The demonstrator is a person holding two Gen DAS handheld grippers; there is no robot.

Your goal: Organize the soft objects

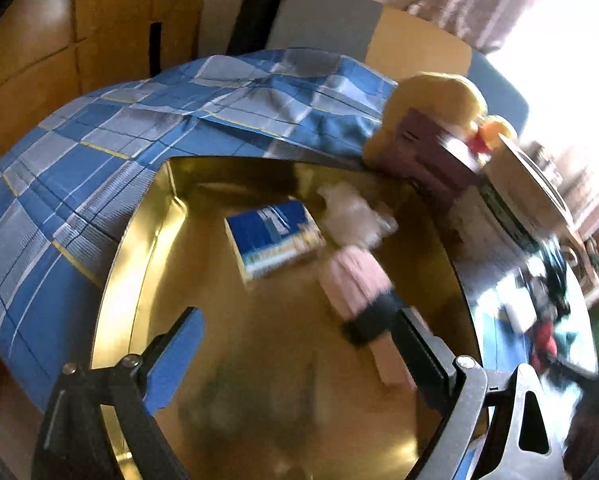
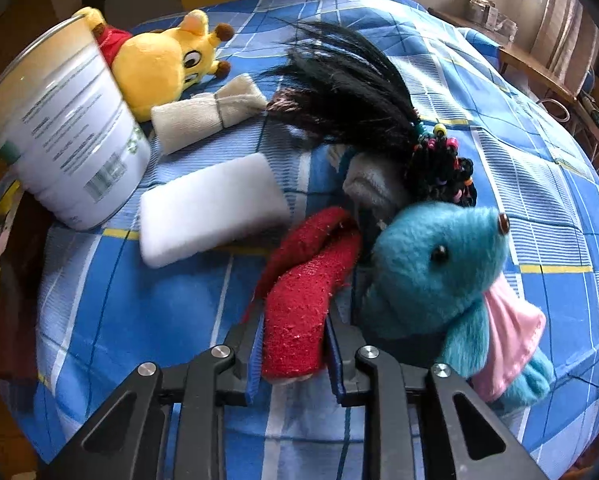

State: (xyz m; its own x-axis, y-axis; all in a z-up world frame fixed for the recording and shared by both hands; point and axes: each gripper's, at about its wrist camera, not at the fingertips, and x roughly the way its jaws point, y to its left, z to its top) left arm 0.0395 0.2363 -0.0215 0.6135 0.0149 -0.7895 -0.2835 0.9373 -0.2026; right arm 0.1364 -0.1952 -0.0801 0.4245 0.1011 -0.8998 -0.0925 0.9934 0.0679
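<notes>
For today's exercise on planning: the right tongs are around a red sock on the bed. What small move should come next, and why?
Probably lift the red sock toward the gold tin: the right tongs already pinch it, and soft items lie inside the tin.

The left wrist camera looks steeply down between its two fingers, close above a gold tin beside the blue checked cloth. The right wrist camera also tilts steeply down, very near the same cloth and its toys. Both views share the yellow plush giraffe and the white can.
</notes>
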